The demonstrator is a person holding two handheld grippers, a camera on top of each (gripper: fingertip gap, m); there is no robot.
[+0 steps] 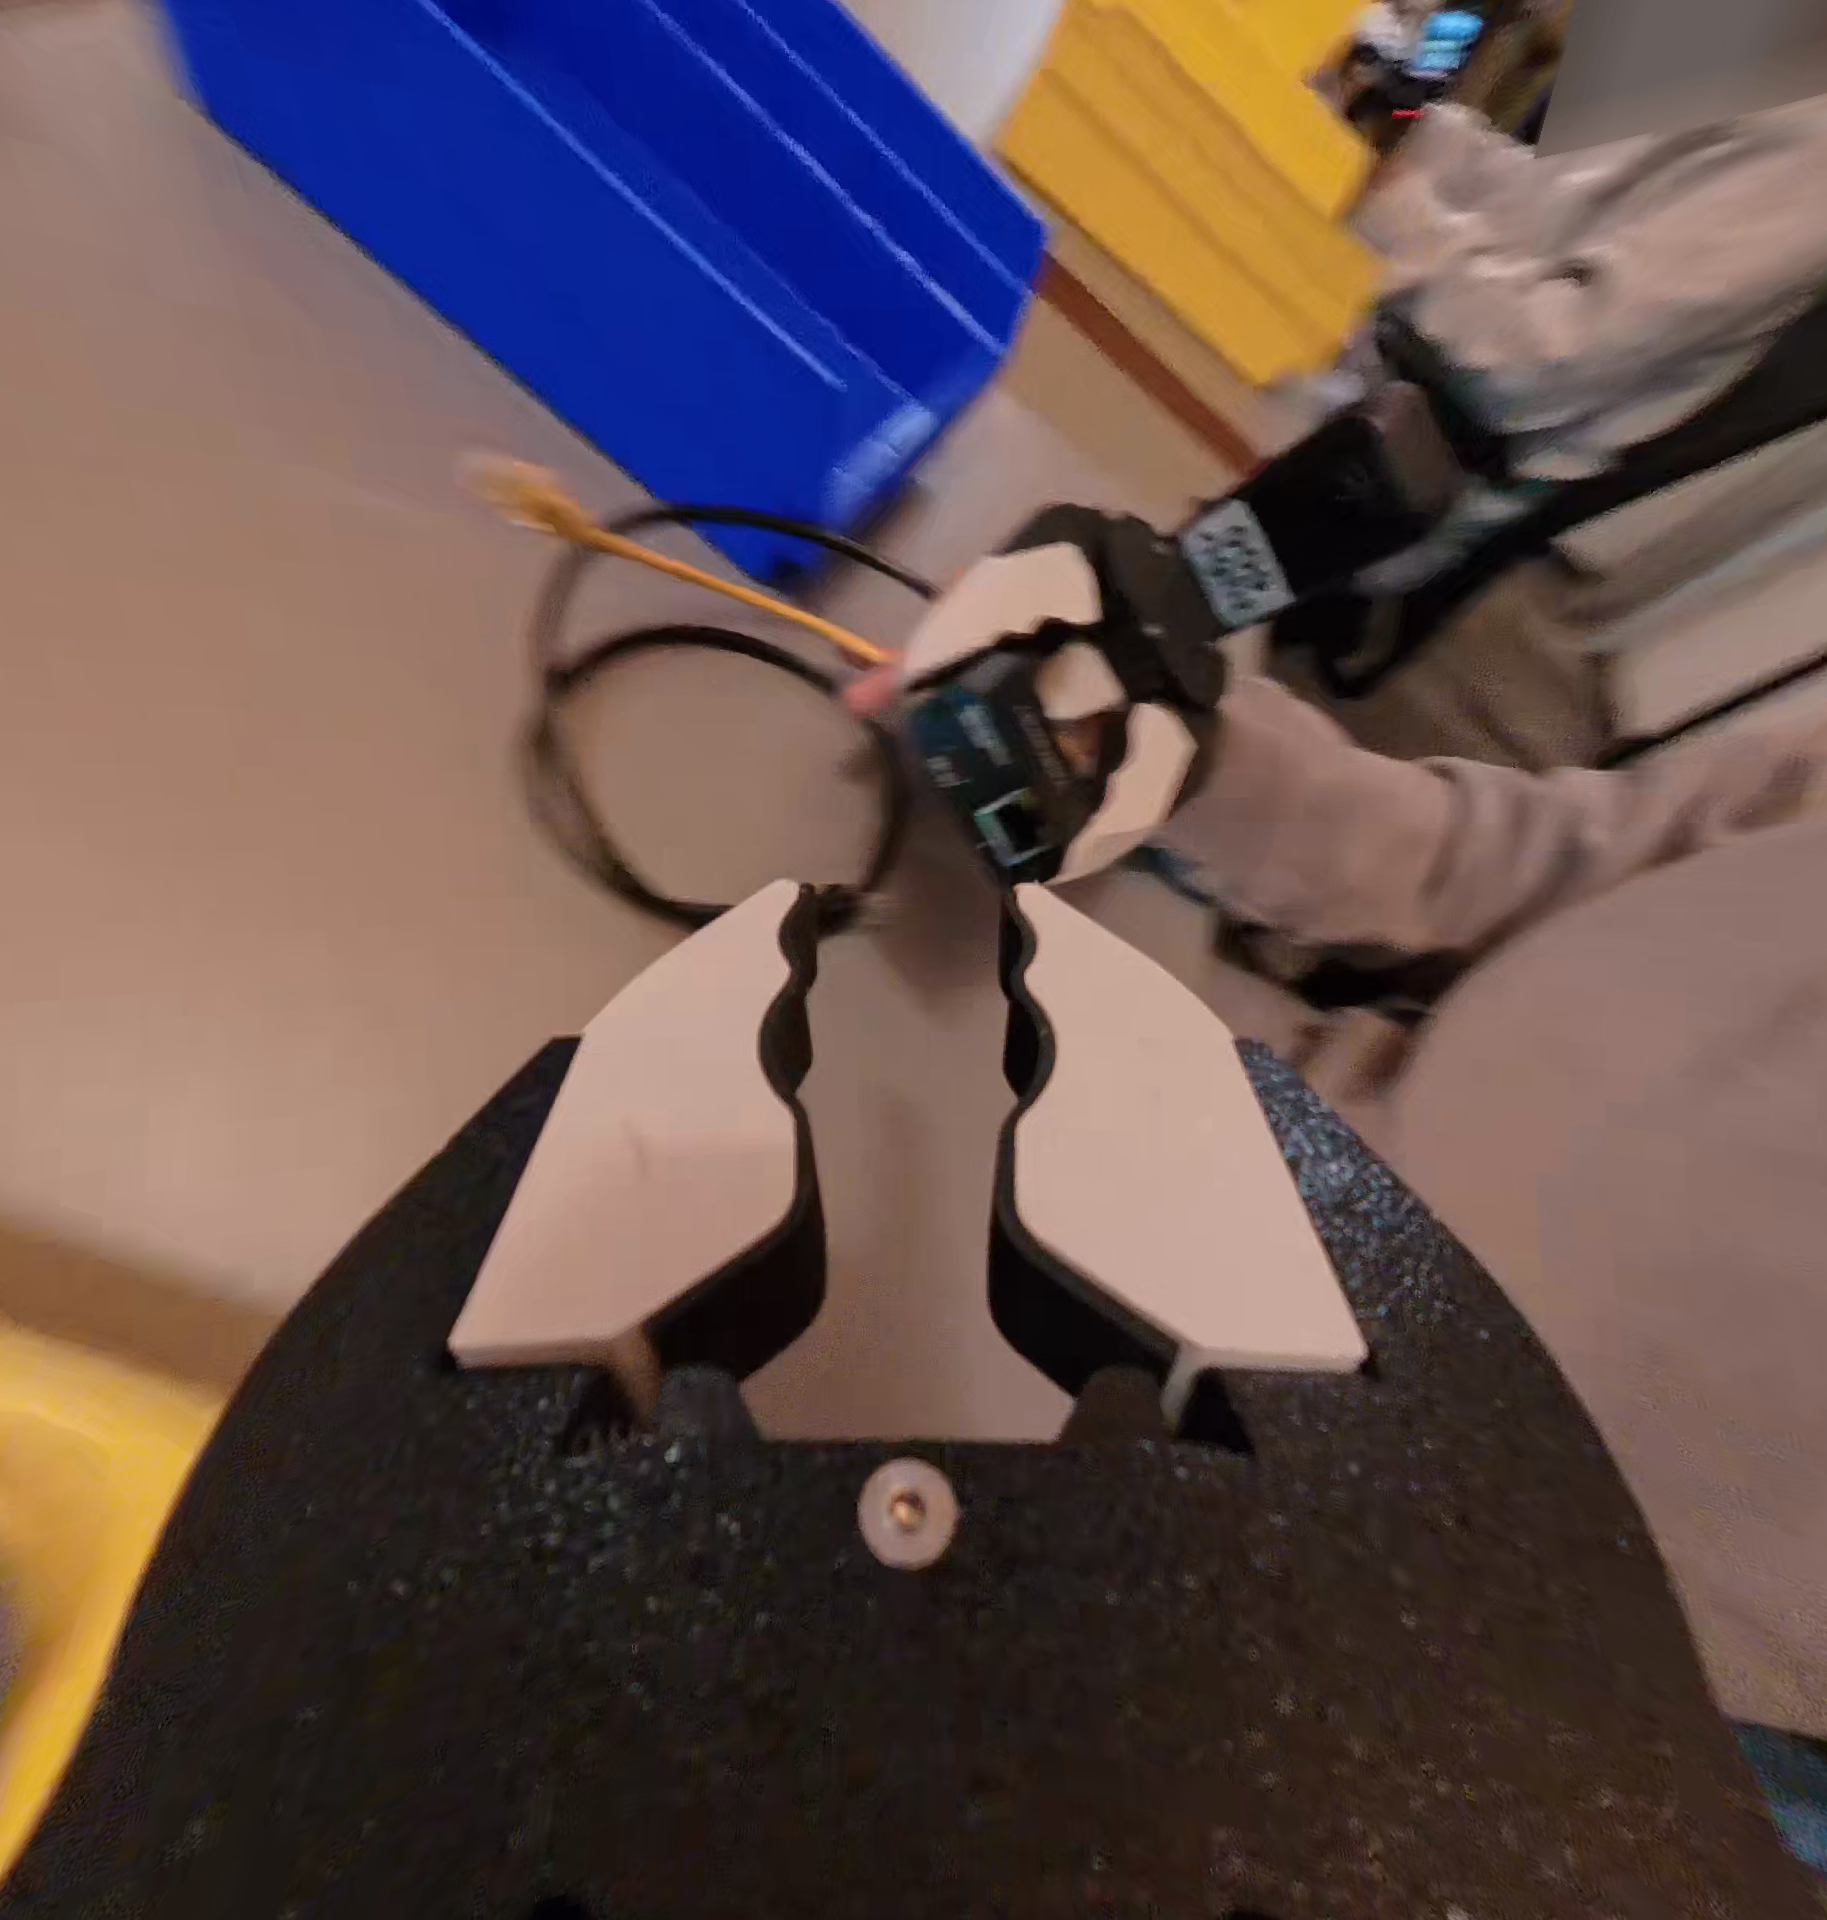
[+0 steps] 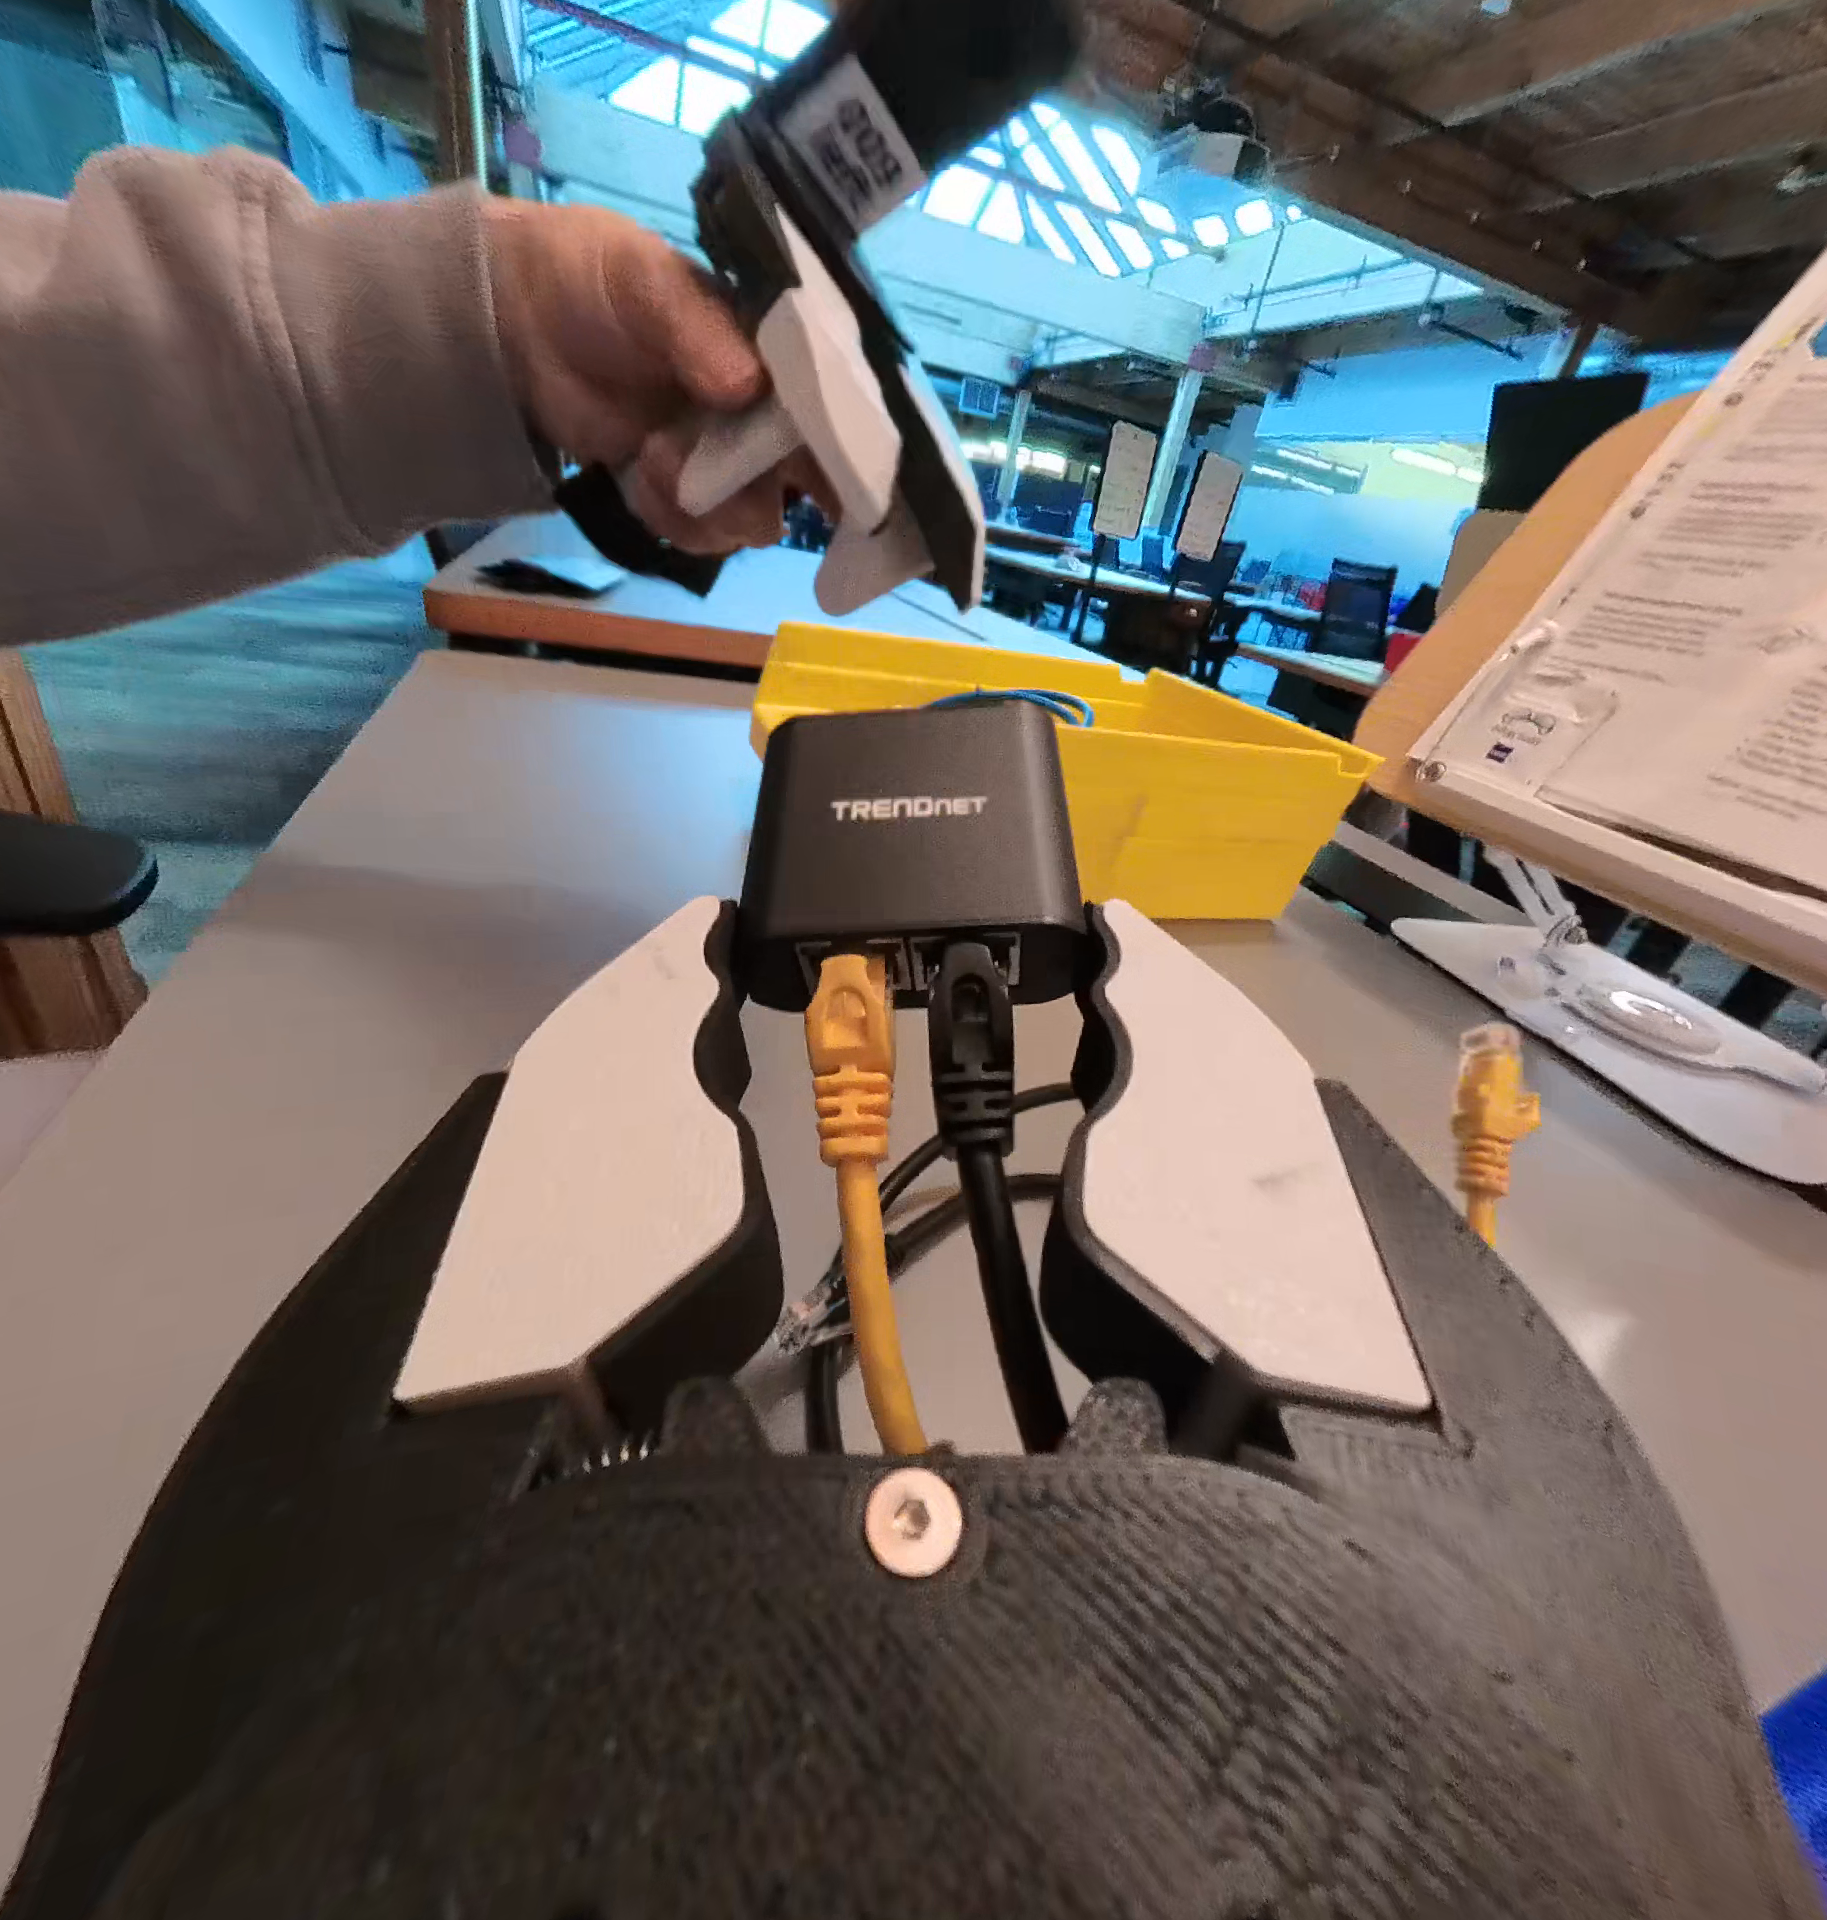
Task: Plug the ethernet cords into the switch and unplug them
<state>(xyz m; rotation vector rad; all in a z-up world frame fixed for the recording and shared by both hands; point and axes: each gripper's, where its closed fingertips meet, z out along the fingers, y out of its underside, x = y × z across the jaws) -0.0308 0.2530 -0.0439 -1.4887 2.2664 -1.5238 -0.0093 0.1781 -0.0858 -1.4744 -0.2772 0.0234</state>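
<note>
My right gripper [image 2: 909, 935] is shut on the black switch [image 2: 909, 821], holding it by its sides above the grey table [image 2: 369, 935]. A yellow ethernet plug [image 2: 849, 1029] and a black ethernet plug [image 2: 971, 1039] sit in its front ports. The yellow cord's free end [image 2: 1491, 1101] sticks up at the right. In the left wrist view, my left gripper [image 1: 909, 899] is open and empty, just short of the switch [image 1: 992, 758] held by the right gripper [image 1: 1034, 727]. The black cord [image 1: 680, 644] loops on the table, and the yellow cord [image 1: 680, 566] points left. The left gripper [image 2: 904, 571] hangs raised above the switch.
A blue bin [image 1: 618, 239] stands behind the cords, with a yellow bin [image 1: 1200, 177] beyond it. In the right wrist view the yellow bin [image 2: 1179, 790] sits right behind the switch. A document stand [image 2: 1667, 540] stands at the right. A person's sleeve [image 2: 213, 395] crosses the upper left. The left gripper's tips are roughly 9 cm from the right gripper's.
</note>
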